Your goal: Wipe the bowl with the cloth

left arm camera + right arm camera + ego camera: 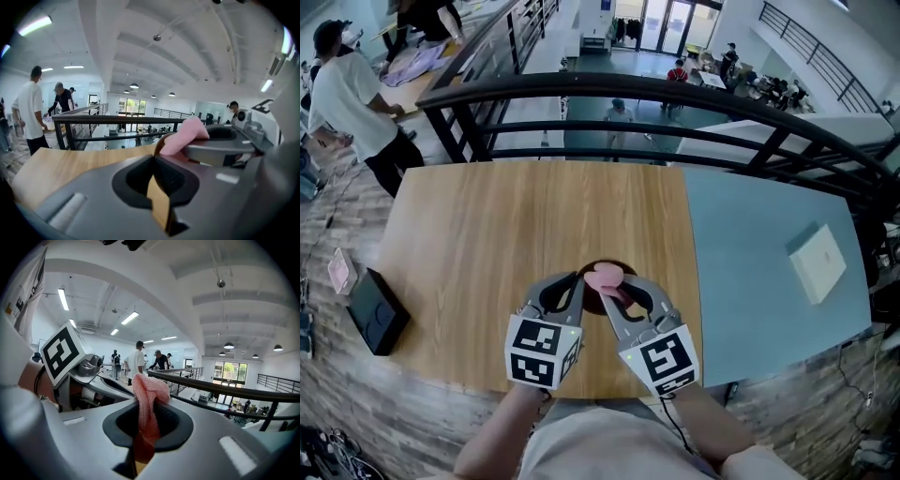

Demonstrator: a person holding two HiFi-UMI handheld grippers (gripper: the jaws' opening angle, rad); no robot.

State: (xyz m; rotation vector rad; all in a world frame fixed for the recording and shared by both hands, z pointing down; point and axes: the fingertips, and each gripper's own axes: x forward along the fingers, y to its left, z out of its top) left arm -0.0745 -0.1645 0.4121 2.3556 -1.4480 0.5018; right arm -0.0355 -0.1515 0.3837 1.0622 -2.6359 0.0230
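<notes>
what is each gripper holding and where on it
The left gripper pinches the brown bowl by its rim; the right gripper clamps the pink cloth at a bunched fold.

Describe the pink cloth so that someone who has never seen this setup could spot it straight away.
Look at the wooden table, near its front edge, for a dark brown bowl. Over it the right gripper pinches the cloth, a bunched wad. It is the only soft, pink, mesh-textured thing among grey plastic and dark bowl.
</notes>
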